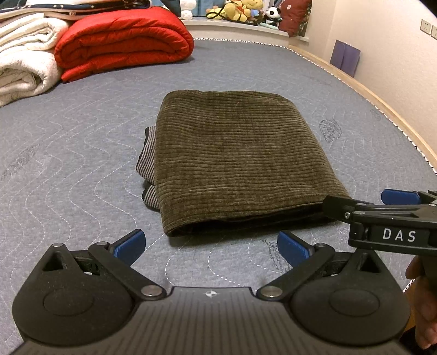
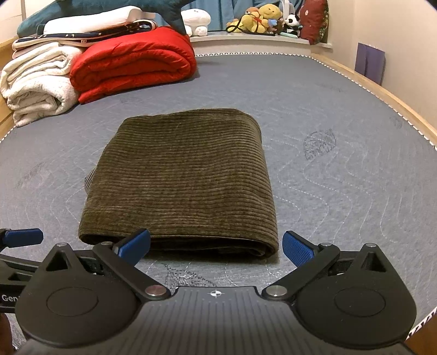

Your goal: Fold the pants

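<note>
Grey quilted bedding with pale wavy stitching covers the bed (image 2: pixel 341 114), which is edged by a light wooden frame along the right of both views. At the upper left of each frame a folded red quilt (image 2: pixel 133 62) is stacked beside rolled white blankets (image 2: pixel 38 84), and plush toys (image 2: pixel 262 19) are lined up on a ledge at the top centre.

The pants (image 2: pixel 185 174), made of olive-brown corduroy, are laid flat on the bed as a compact folded rectangle. In the right wrist view they fill the centre of the frame; in the left wrist view they sit slightly right of centre (image 1: pixel 237 161), with a striped inner layer exposed along their left edge.

The left tool (image 1: pixel 211 245) is held wide, its blue pads well apart, at the bottom of the left wrist view just short of the pants' near edge; nothing is gripped. The right tool (image 2: pixel 215 245) is likewise spread wide and empty, with its left pad seen in front of the near fold and its right pad just off the lower right corner of the pants. The right tool is also seen entering from the lower right of the left wrist view (image 1: pixel 387 215), near the corner of the pants.
</note>
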Motion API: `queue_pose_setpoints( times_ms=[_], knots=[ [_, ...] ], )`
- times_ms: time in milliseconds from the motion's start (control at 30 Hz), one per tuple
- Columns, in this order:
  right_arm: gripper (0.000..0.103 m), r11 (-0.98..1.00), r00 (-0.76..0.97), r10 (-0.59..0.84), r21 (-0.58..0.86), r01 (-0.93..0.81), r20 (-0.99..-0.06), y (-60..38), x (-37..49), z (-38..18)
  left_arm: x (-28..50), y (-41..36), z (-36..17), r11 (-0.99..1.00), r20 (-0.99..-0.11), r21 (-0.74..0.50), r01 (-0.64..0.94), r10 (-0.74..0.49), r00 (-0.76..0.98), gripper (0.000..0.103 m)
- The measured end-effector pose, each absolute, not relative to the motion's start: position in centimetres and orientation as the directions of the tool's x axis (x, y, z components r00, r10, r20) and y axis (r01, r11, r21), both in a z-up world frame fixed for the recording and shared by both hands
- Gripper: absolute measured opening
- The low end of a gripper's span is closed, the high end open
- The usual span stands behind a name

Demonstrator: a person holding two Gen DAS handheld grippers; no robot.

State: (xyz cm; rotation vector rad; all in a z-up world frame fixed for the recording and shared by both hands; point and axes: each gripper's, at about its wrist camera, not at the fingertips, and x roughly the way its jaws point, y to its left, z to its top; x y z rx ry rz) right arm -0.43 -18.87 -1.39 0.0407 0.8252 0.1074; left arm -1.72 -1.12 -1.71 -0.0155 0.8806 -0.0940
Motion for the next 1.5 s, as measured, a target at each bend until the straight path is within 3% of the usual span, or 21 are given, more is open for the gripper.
queue_pose_setpoints(
  times_ms=[1500],
  knots=[
    [0.102, 0.995, 0.679, 0.102, 0.072, -0.072, -0.727, -17.8, -0.7, -1.3, -2.0, -1.0, -1.6, 0.994, -0.764, -0.05, 0.099, -0.102, 0.637, 0.103]
  ],
)
